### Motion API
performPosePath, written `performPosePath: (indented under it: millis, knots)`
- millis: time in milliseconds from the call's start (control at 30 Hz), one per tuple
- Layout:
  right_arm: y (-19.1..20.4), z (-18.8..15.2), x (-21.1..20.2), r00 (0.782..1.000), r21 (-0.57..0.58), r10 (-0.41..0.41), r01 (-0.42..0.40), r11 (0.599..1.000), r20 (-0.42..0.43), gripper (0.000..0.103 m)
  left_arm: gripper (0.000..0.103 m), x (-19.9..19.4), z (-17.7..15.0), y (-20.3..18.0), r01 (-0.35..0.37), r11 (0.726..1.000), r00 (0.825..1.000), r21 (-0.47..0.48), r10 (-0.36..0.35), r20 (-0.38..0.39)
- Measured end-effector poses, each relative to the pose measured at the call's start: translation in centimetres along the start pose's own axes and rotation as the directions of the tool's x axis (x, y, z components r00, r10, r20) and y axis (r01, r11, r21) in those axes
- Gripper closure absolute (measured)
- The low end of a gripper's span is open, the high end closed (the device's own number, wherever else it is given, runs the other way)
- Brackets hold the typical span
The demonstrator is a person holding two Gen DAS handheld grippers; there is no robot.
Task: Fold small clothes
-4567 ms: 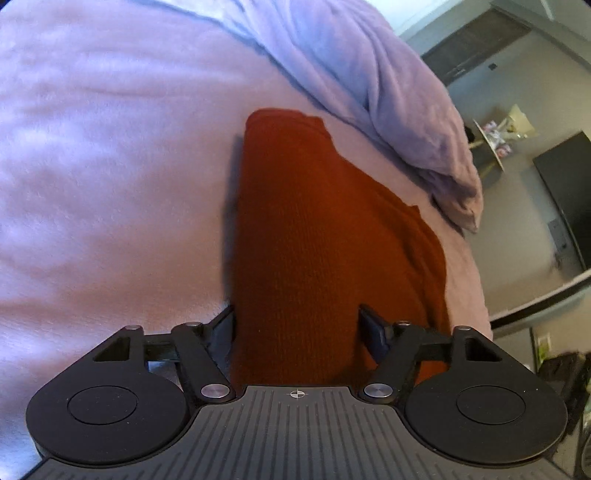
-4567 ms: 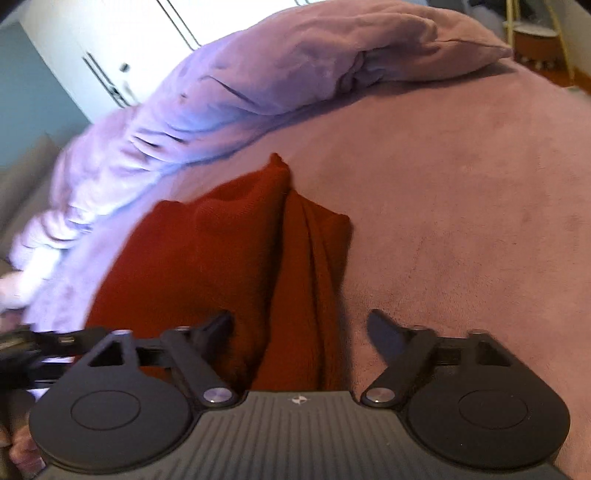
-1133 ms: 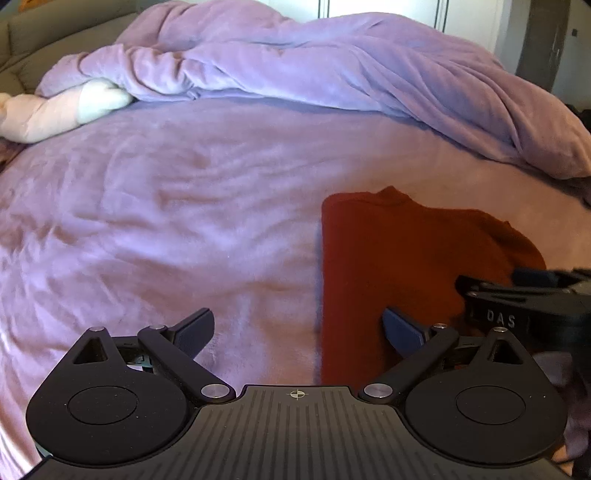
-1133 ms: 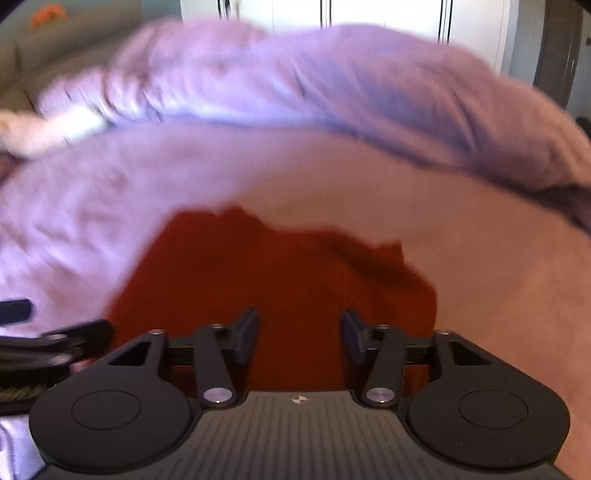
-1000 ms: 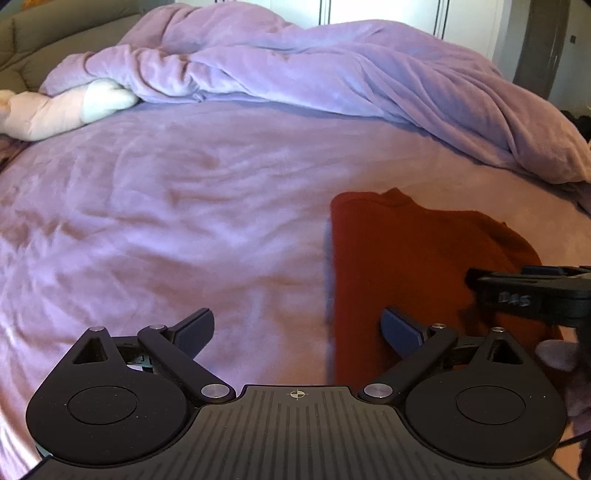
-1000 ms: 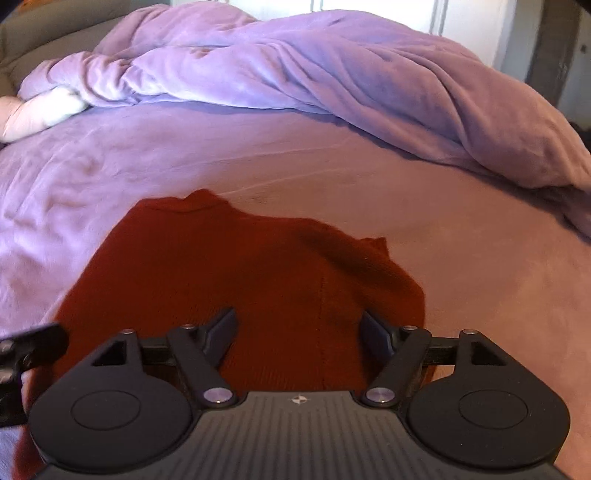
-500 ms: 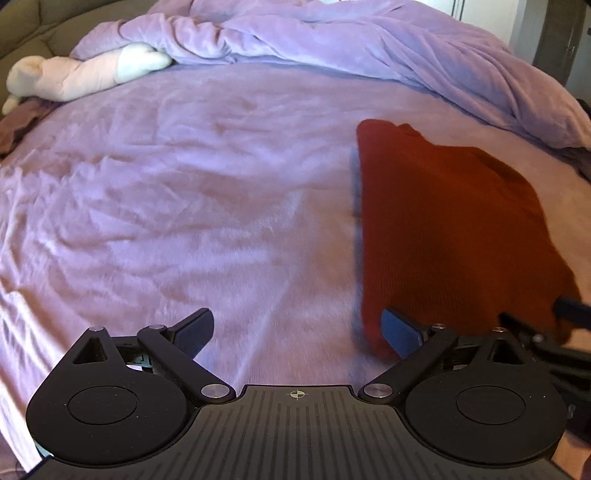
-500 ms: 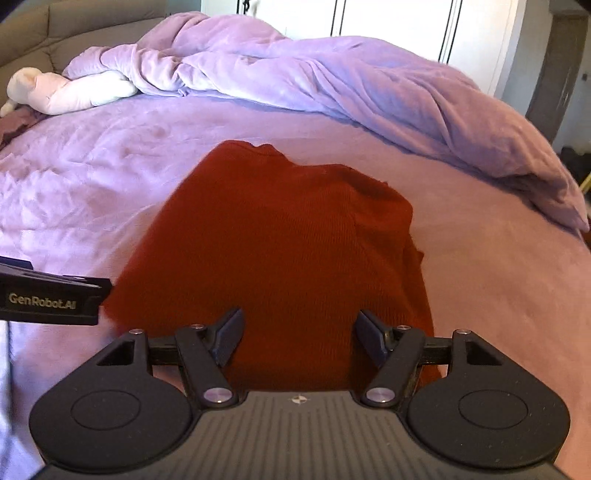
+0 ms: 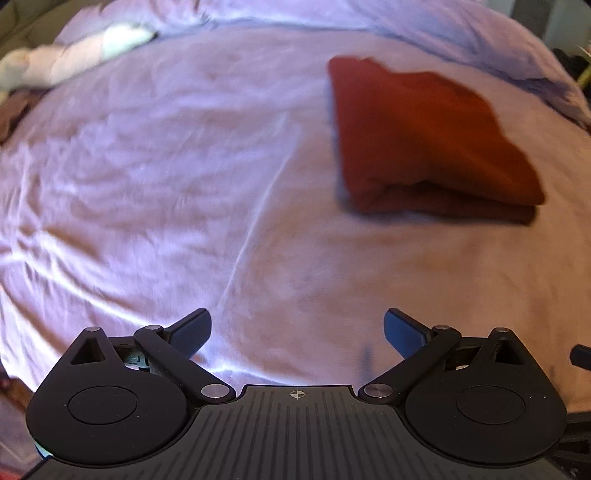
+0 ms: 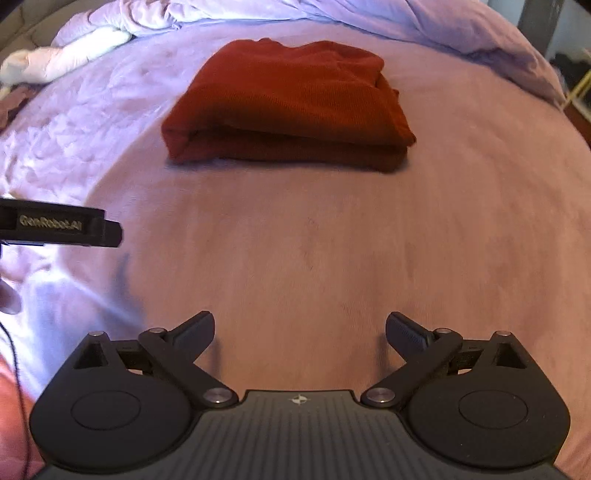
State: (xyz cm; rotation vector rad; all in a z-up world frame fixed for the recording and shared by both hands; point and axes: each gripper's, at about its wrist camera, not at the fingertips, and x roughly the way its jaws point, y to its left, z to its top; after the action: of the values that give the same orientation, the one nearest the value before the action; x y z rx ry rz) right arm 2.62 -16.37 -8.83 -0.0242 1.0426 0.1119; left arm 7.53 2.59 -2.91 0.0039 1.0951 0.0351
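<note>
On the lilac bedspread our folded red garment lies mid-bed, well beyond our left gripper, wide and empty, and right gripper, empty jaws opening. Any brush could spring the loose fold.

A bed covered in a lilac sheet fills nearly the whole frame in both views, wrinkled on the left, smoother and pinker on the right. A bunched lilac duvet lies along the top edge. At upper left rests a pale, soft white-and-pink object, too blurred to identify. At upper right a dark upright strip stands beside a light wall. Bright light streaks the sheet at lower left.
</note>
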Motion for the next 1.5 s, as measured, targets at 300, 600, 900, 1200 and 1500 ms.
performPosePath:
  millis: [300, 600, 900, 1200, 1500]
  knots:
    - [0.1, 3.1, -4.8, 0.997, 0.036, -0.077, 0.076, 0.996, 0.031, 0.004, 0.000, -4.2, 2.3, -0.7, 0.088, 0.996, 0.994, 0.002, -0.088, 0.066]
    - [-0.5, 5.7, -5.3, 0.989, 0.070, -0.150, 0.150, 0.986, -0.003, 0.004, 0.000, -4.2, 2.9, -0.9, 0.027, 0.997, 0.997, 0.070, -0.032, 0.063]
    - [-0.1, 6.5, -5.9, 0.987, 0.081, -0.157, 0.156, 0.984, 0.011, 0.004, 0.000, -3.4, 3.2, -0.7, 0.004, 0.999, 1.000, 0.045, -0.005, 0.014]
    - [0.0, 6.6, -5.9, 0.989, 0.074, -0.147, 0.146, 0.987, 0.004, 0.004, 0.000, -3.5, 3.2, -0.8, 0.005, 0.999, 1.000, 0.042, -0.005, 0.006]
    - [0.0, 6.6, -6.1, 0.990, 0.081, -0.142, 0.141, 0.987, 0.008, 0.004, 0.000, -3.6, 3.3, -1.1, 0.001, 0.999, 1.000, 0.050, -0.002, 0.006]
